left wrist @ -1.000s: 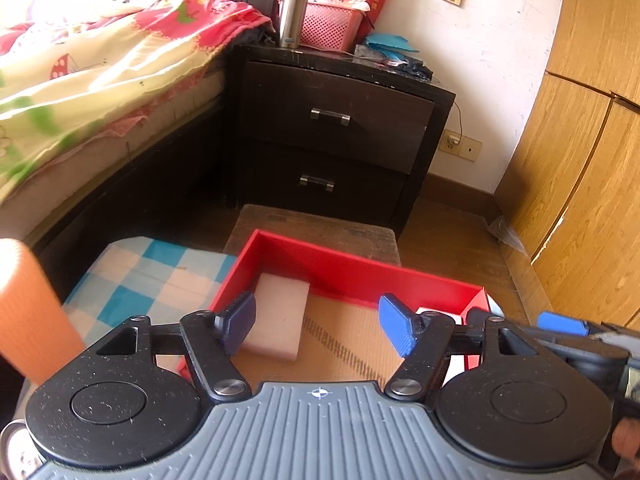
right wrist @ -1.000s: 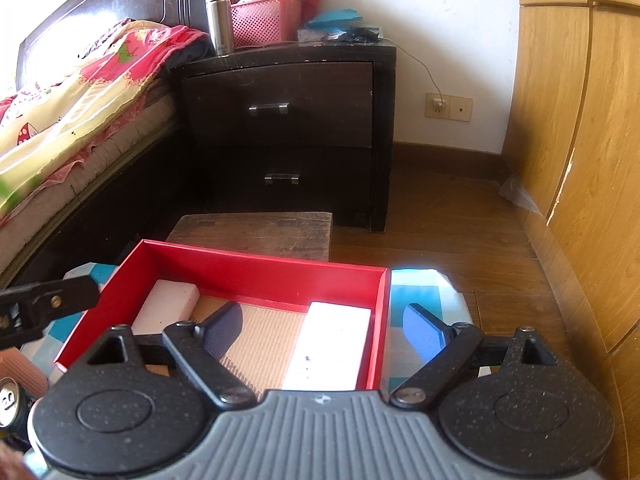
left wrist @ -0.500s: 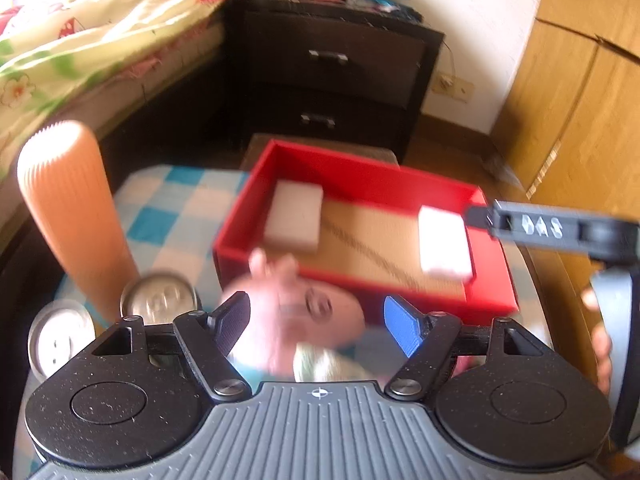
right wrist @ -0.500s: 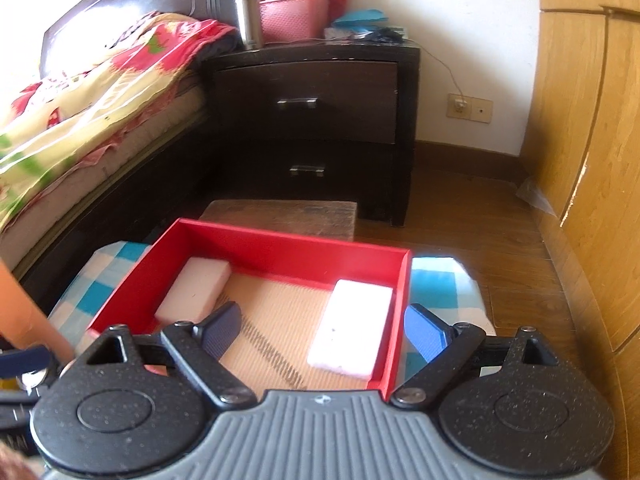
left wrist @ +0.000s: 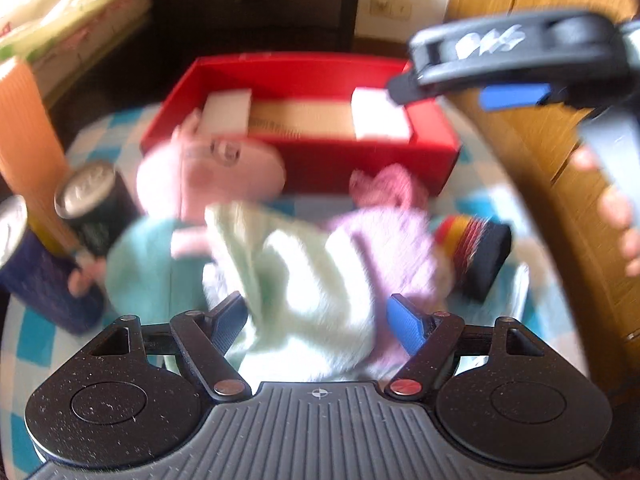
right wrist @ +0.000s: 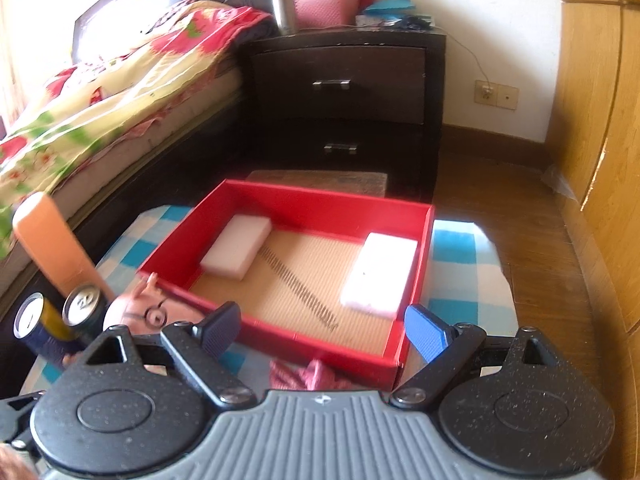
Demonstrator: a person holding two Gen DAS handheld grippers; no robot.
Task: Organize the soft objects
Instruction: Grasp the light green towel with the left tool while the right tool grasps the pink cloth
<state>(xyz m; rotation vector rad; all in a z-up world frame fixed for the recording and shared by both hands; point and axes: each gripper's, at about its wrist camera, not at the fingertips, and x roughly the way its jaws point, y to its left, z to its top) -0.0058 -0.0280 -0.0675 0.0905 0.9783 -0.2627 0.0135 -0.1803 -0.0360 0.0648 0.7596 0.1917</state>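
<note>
The left gripper point(left wrist: 316, 322), fingers spread and empty, hung over the pale green fluffy cloth point(left wrist: 304, 272); picking it up looked next, then the red cardboard box point(right wrist: 412, 340). The right gripper point(right wrist: 322, 330) was likewise open.

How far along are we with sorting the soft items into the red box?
Done: two white sponges lie in the red box. In hand: nothing; the left hand-held gripper is open over the pale green cloth. Left: that cloth, the pig plush and the pink cloth.
</note>
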